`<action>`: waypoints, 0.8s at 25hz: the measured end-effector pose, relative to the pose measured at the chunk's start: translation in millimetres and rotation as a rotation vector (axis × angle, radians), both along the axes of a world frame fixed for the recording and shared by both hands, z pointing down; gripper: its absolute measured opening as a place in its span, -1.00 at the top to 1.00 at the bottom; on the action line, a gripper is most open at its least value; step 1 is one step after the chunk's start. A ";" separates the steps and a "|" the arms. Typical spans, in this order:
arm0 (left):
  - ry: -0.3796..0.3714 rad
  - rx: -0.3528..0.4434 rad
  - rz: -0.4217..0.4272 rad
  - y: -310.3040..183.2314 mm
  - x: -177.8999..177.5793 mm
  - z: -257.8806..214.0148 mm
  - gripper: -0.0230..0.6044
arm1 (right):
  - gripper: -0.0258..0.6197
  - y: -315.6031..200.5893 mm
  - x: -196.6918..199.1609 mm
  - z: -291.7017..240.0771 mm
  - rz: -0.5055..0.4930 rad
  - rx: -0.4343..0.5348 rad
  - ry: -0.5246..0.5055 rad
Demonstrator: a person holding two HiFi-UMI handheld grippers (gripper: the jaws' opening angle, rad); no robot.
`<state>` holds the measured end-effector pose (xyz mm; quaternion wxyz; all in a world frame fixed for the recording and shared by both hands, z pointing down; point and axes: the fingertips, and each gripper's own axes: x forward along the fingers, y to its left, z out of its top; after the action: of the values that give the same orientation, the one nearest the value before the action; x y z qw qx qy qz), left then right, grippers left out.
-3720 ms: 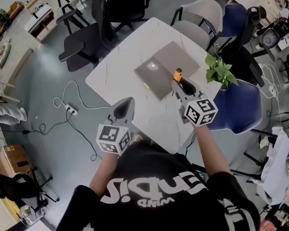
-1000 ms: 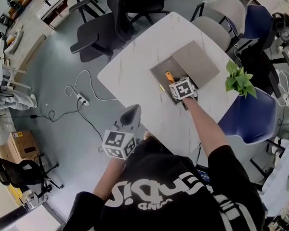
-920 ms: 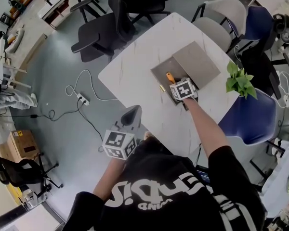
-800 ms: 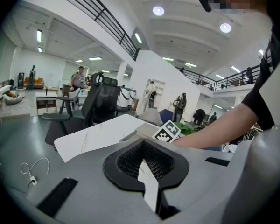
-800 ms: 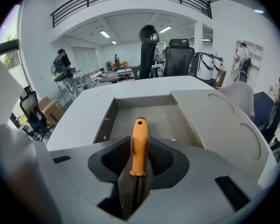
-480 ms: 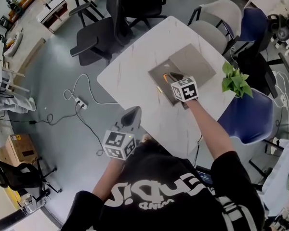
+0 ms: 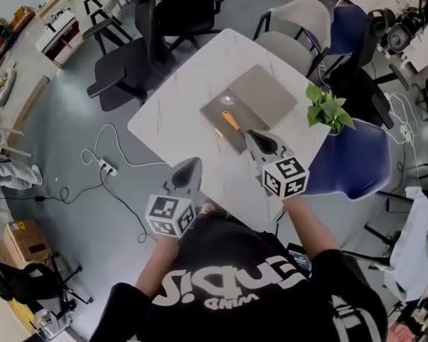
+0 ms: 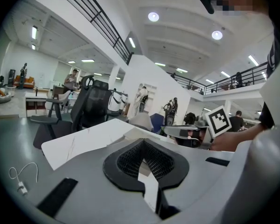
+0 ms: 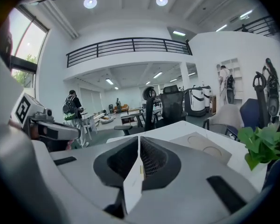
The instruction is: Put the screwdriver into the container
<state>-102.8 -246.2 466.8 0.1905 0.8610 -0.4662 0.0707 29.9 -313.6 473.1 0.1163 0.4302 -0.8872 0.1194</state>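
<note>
The screwdriver (image 7: 231, 121) is lying inside the container (image 7: 212, 111) on the table (image 7: 175, 98). The right hand-held gripper (image 7: 251, 135) is hovering just beside it, jaws pressed together and empty. The left hand-held gripper (image 7: 188, 164) is hanging at the table's near edge, likewise closed on nothing.

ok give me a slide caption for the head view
Screwdriver lies in the open container on the white table; right gripper hangs near it, shut and empty.
</note>
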 end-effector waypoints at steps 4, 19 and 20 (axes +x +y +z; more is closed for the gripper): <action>0.001 0.012 0.036 2.5 10.9 -0.6 0.88 | 0.86 38.0 16.9 -4.3 0.070 0.057 -0.015; -0.012 0.047 0.127 5.3 33.5 -1.9 0.88 | 0.88 84.4 66.6 3.5 0.317 0.076 -0.098; -0.011 0.046 0.124 5.3 33.1 -1.7 0.88 | 0.88 85.8 65.8 3.5 0.317 0.075 -0.100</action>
<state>-69.8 -240.8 465.1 0.1635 0.8920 -0.4145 0.0764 95.7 -227.8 476.5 0.0356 0.5621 -0.8169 0.1243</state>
